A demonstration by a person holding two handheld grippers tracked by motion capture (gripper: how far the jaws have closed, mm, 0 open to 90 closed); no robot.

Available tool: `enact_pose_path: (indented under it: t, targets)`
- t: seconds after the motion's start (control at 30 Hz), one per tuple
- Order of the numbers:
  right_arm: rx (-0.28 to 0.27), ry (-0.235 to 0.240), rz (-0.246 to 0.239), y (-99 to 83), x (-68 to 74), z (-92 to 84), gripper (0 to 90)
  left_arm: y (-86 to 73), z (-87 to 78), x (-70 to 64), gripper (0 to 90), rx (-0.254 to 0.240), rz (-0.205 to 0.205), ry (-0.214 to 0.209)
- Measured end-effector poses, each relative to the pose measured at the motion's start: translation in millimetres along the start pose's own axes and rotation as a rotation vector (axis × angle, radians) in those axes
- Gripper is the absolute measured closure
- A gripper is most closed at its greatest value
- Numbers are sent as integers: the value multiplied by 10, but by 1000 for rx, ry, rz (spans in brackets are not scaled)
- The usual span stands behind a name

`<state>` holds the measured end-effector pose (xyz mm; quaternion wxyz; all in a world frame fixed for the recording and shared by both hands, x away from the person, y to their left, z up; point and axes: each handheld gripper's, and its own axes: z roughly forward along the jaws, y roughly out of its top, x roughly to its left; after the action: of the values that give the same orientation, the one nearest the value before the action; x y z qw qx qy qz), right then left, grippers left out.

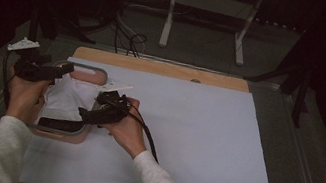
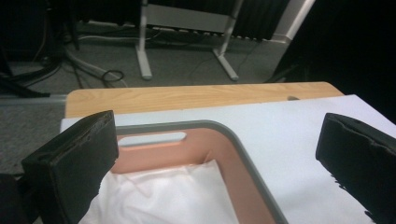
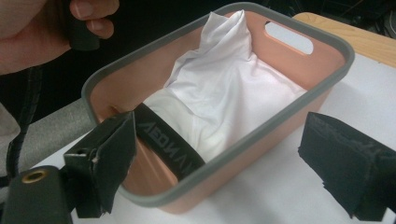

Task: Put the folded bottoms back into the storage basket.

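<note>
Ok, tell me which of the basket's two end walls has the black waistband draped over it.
The end wall nearest the person, by the right gripper: the black lettered waistband of the white garment crosses the basket there. The far wall shows its handle slot uncovered.

My worktop [image 1: 165, 68] is pale wood, under a white sheet [image 1: 202, 144] — left of frame, a pink grey-rimmed basket [image 1: 72, 137] sits directly on that sheet.
</note>
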<state>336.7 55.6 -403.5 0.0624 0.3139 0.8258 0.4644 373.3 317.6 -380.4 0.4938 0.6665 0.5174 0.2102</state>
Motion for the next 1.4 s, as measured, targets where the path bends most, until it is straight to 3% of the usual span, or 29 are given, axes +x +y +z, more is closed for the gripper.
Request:
enact_pose_path:
  t: [0.17,0.33,0.9,0.93,1.13,1.4]
  targets:
    - [-2,10,-19,-53,-89,-117,104,-34,4,-105,3,15,43,-17]
    - [-9,25,-28,-97,-163,-226,100,-58,39,-213,2,63,66,-22]
    - [-23,31,-62,-295,-379,-564,100,-223,-10,-532,2,10,107,-70]
    - [-28,27,-68,-336,-407,-614,100,-277,-26,-597,2,8,117,-74]
    - [-33,9,-76,-423,-466,-719,100,-378,-47,-675,2,3,127,-76]
    - [-78,-37,-49,-662,-650,-1035,99,-553,-109,-785,2,-12,134,-76]
